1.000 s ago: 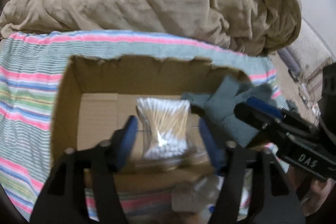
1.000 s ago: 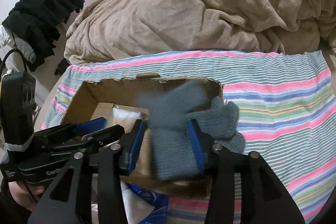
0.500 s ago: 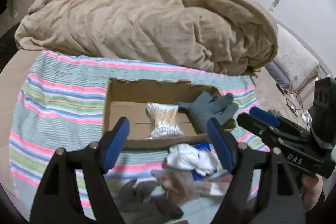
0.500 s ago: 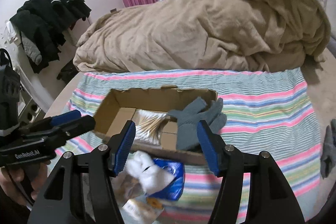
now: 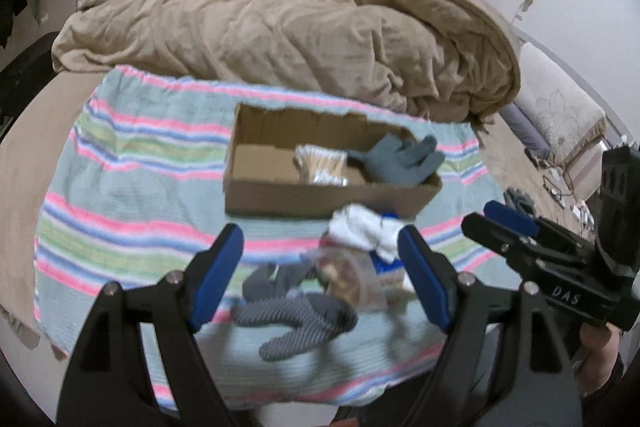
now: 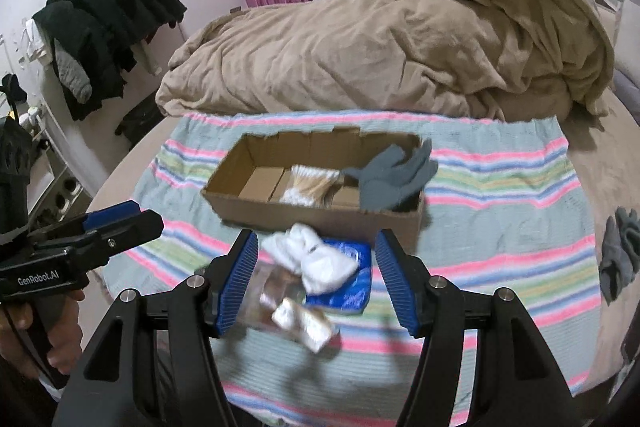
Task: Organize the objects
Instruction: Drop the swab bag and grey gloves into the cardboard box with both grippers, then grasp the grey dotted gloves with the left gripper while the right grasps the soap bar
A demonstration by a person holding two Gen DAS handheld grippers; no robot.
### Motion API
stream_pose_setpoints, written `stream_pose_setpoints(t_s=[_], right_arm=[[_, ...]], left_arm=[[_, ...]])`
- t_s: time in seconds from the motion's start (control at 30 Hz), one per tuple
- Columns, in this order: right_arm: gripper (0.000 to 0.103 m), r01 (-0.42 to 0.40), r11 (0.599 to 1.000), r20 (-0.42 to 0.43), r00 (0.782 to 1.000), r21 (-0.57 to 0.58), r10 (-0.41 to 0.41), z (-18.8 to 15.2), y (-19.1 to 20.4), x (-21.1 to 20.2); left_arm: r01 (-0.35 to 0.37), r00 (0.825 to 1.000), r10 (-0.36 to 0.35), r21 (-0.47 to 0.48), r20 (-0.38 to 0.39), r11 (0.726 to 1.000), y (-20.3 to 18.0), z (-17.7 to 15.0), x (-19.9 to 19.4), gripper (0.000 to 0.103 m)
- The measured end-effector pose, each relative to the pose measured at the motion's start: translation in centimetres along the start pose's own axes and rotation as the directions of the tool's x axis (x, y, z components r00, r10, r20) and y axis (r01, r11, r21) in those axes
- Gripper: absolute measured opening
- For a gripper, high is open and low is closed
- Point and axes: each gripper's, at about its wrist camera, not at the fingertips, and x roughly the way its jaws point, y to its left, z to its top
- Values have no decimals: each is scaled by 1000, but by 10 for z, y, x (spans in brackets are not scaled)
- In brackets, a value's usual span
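Left gripper (image 5: 320, 275) spread wide, empty, over patterned grey glove (image 5: 298, 311). Right gripper (image 6: 316, 283) likewise spread, empty, above white sock bundle (image 6: 310, 257). Open brown cardboard box (image 6: 316, 215) holds cotton-swab packet (image 6: 310, 183); plain grey glove (image 6: 394, 179) drapes its right end.

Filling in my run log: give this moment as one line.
left gripper: open | right gripper: open | cardboard box: cotton swabs, grey glove
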Motion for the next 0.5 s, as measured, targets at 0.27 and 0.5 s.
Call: stream_pose_setpoints(t_s=[0.27,0.5], right_arm=[[65,2,1000,-67,998,4,-2,-29,1,13],[65,-5,1000,-129,992,24,8,-49,0,33]], left_arm=[[-54,996,54,8,-75,999,10,-35,20,81],[-50,991,52,15,-123,999,9,-55,40,81]])
